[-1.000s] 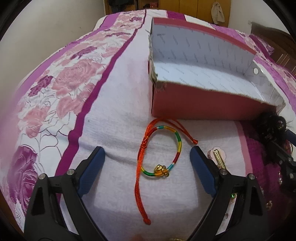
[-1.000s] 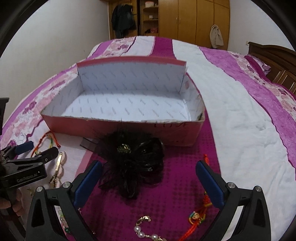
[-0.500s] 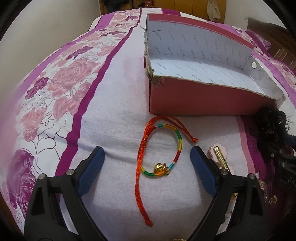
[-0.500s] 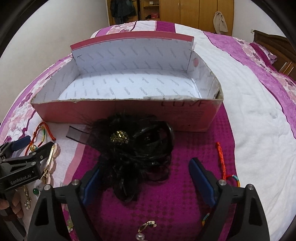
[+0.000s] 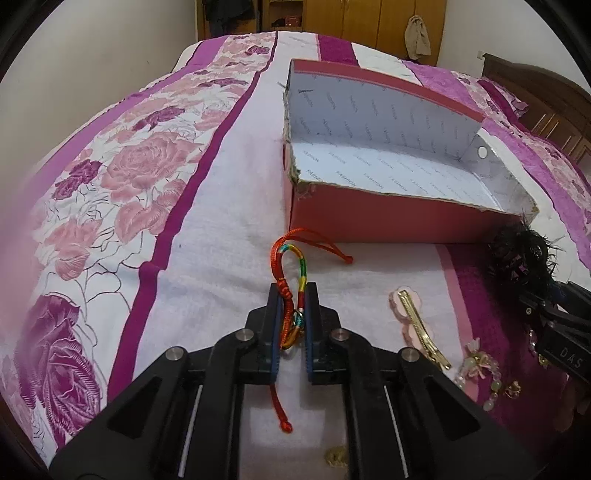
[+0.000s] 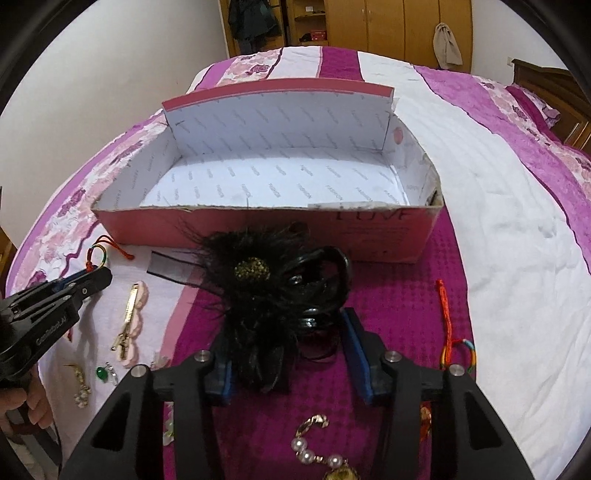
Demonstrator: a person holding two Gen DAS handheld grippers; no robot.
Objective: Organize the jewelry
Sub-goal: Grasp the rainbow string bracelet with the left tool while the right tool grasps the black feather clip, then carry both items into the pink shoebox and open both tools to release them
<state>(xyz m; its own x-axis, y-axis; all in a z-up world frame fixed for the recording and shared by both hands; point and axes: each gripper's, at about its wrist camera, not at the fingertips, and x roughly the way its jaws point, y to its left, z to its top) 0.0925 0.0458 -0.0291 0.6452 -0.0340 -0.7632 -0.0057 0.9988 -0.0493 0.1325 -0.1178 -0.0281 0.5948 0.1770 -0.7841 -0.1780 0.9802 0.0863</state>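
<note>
Pink and purple flowered bedding covers the bed point(image 5: 155, 192) that carries everything, with wooden wardrobes point(image 6: 388, 29) against the far wall.

On the white stripe of the bedding, just near of the box, lies a rainbow cord bracelet point(image 5: 291, 280) with red tails. The left hand-held gripper point(image 5: 292, 295) has its jaws closed tight on the bracelet's knot and small gold charm; the loop sticks out beyond the tips toward the box and one red tail trails back between the arms. From the right wrist view the same gripper point(image 6: 98, 275) comes in from the left, its tips at the bracelet point(image 6: 96, 254).

To the right, on the dark purple stripe, sits a black feather hair piece point(image 6: 266, 291) with a gold beaded centre and glossy black loops. The right hand-held gripper point(image 6: 291, 354) straddles its near part; its jaws have just been closing, the left pad is buried in the feathers and the right pad stands just beside the loops, so whether they press I cannot tell.

Farther out is the open pink cardboard box point(image 6: 258, 229), white inside. A gold hair clip on pink backing point(image 5: 417, 325) lies between the two grippers. A second rainbow bracelet point(image 6: 458, 350) rests to the right, and a pearl and gold piece point(image 6: 314, 443) lies nearest. Small beaded bits and a green stone point(image 6: 100, 373) lie at near left.
</note>
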